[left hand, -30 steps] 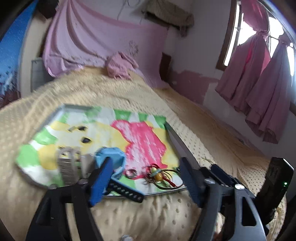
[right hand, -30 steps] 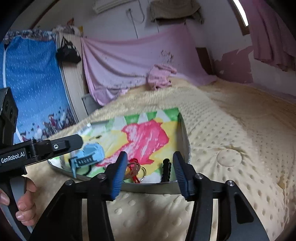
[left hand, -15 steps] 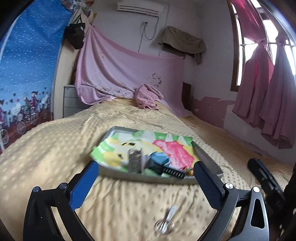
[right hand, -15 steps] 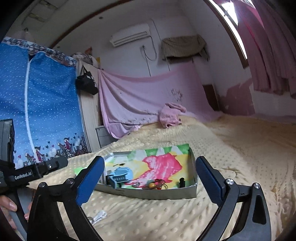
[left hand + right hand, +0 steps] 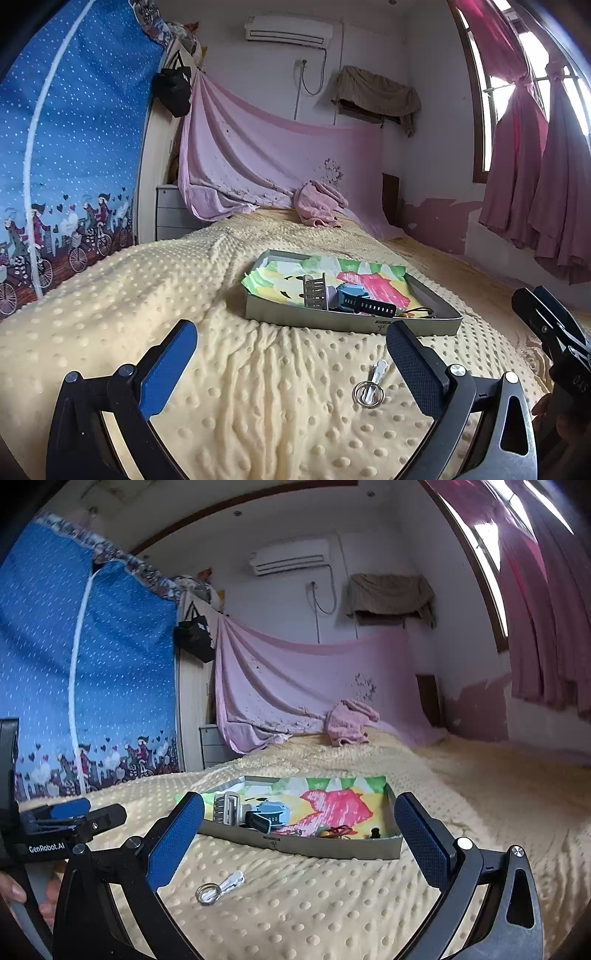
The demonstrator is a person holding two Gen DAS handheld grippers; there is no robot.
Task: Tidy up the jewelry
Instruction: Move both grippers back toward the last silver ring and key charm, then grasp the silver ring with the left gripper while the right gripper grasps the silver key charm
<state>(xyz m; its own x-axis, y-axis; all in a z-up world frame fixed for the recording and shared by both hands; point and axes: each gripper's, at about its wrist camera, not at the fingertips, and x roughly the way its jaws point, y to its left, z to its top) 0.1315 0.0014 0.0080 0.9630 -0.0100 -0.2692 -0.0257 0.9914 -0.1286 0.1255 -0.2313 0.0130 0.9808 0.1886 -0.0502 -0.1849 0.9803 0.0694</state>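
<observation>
A shallow grey tray [image 5: 343, 325] lined with a bright painted sheet lies on the yellow dotted bedspread; it also shows in the right wrist view [image 5: 303, 845]. In it are a blue watch [image 5: 354, 295], a silver metal band [image 5: 316, 291] and red and gold trinkets [image 5: 417, 313]. A silver ring with a white clip [image 5: 369, 387] lies on the bedspread in front of the tray, also in the right wrist view [image 5: 218, 888]. My left gripper [image 5: 291, 354] is open and empty, held back from the tray. My right gripper [image 5: 299, 830] is open and empty too.
A pink cloth bundle [image 5: 319, 206] lies at the bed's far end below a hanging pink sheet. A blue fabric wardrobe [image 5: 66, 166] stands left. Pink curtains [image 5: 535, 177] hang at the window on the right. The left gripper's body [image 5: 55, 834] shows left in the right view.
Both grippers have pulled back and up from the tray and opened wide. The ring with clip now shows on the bedspread in front of the tray.
</observation>
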